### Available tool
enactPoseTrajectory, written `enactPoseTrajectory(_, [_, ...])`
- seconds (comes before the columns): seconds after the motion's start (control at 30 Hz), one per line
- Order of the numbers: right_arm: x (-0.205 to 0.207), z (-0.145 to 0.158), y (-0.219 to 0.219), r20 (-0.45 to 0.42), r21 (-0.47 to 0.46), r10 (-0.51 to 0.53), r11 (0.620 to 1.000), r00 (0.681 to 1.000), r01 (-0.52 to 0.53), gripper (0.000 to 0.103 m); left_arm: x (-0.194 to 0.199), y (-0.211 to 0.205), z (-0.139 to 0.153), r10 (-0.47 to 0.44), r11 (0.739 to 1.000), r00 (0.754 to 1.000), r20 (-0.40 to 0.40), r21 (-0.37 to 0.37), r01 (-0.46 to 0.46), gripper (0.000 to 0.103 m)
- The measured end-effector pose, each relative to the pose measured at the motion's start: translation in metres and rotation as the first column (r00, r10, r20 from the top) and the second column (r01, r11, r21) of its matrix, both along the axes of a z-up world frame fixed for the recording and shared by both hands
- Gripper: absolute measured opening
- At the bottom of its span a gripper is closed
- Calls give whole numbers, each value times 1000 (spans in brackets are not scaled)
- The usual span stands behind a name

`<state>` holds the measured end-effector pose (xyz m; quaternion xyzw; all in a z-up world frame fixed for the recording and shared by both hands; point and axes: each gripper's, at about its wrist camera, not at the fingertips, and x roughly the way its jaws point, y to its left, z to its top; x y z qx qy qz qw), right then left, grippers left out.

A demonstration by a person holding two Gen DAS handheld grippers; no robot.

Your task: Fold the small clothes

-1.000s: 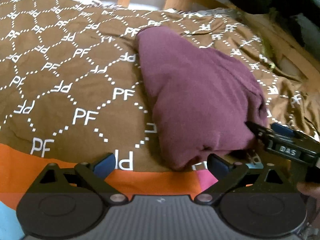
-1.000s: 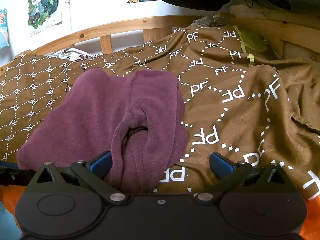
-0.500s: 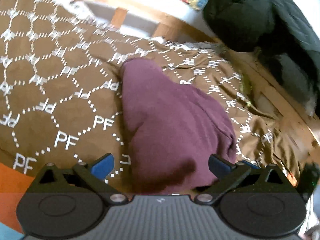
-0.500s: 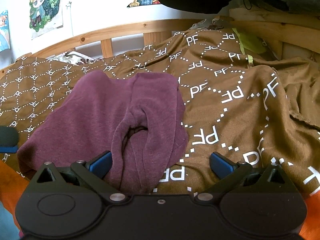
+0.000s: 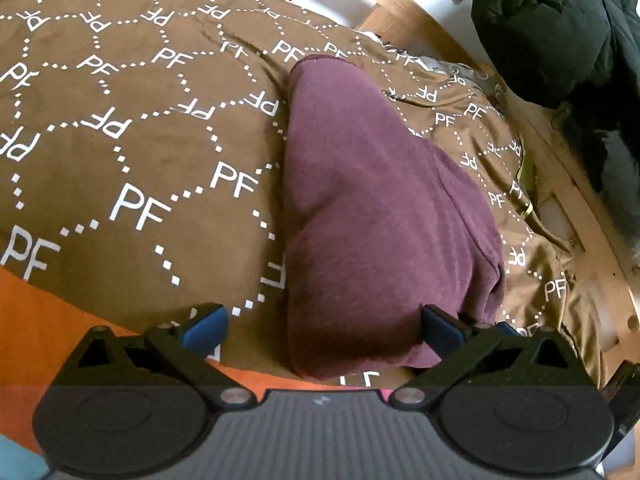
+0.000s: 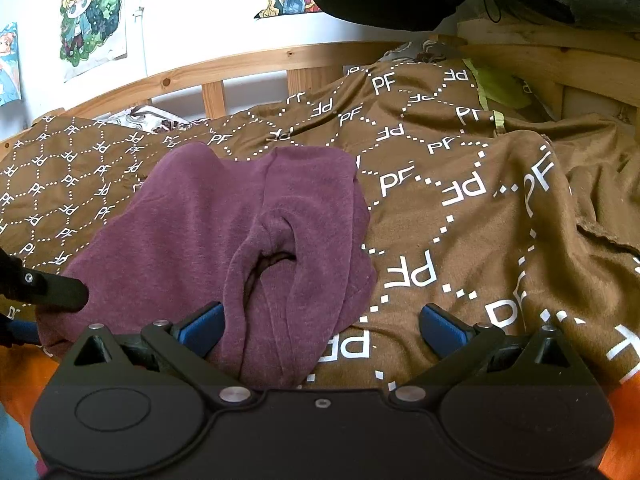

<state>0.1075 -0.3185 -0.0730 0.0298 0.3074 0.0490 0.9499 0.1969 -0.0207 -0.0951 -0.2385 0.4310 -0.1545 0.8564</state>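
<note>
A maroon garment (image 5: pixel 372 216) lies in a folded heap on the brown patterned blanket (image 5: pixel 132 128). My left gripper (image 5: pixel 322 326) is open, its blue pads astride the garment's near edge. In the right wrist view the same garment (image 6: pixel 208 224) shows a puckered fold near its front. My right gripper (image 6: pixel 320 326) is open over the garment's near right corner and the blanket (image 6: pixel 460 208). The tip of the left gripper (image 6: pixel 48 290) shows at the left edge of that view.
A wooden bed rail (image 6: pixel 248 66) runs behind the blanket, with posters (image 6: pixel 90 12) on the wall above. Dark clothing (image 5: pixel 560 32) hangs at the right. An orange sheet (image 5: pixel 44 320) lies under the blanket's near edge.
My left gripper has swung up and over the garment's near edge, so the garment now sits between its fingers. The right gripper has barely moved.
</note>
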Motion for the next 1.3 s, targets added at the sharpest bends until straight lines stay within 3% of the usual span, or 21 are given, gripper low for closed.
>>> enactPoseTrajectory(0.37, [-5,3,-1,16,2,-6,1000,1000,5,102,-2,2,-2,-18,1000,1000,9,-5,18,103])
enactPoseTrajectory(0.53, [-12,23,-11,140,54,-13,999,990,6,102,-1,2,-3,-24,1000,1000,10,1,24,103])
enactPoseTrajectory(0.73, [23,45,-23,142,105,49,992,989,-64,102,-5,-3,-2,-36,999,999,29,34,35,103])
enactPoseTrajectory(0.9, [67,46,-22,102,114,81,989,991,-92,80,-5,-3,-2,-37,999,999,27,34,36,103])
enactPoseTrajectory(1.0, [86,41,-26,46,132,50,990,998,-55,52,-5,-3,-2,-36,999,999,27,34,35,103])
enactPoseTrajectory(1.07, [96,38,-29,24,129,18,991,1000,-21,26,-5,-3,-2,-36,999,999,28,35,35,103])
enactPoseTrajectory(1.13, [101,37,-28,28,122,31,992,999,-34,13,-5,-3,-2,-36,999,999,30,36,35,103])
enactPoseTrajectory(1.2, [101,39,-22,47,107,62,992,997,-66,6,-6,-2,-3,-33,999,999,33,35,32,103])
enactPoseTrajectory(1.3, [96,45,-7,100,23,127,991,987,-130,5,-9,-4,-3,-16,999,999,36,40,15,103])
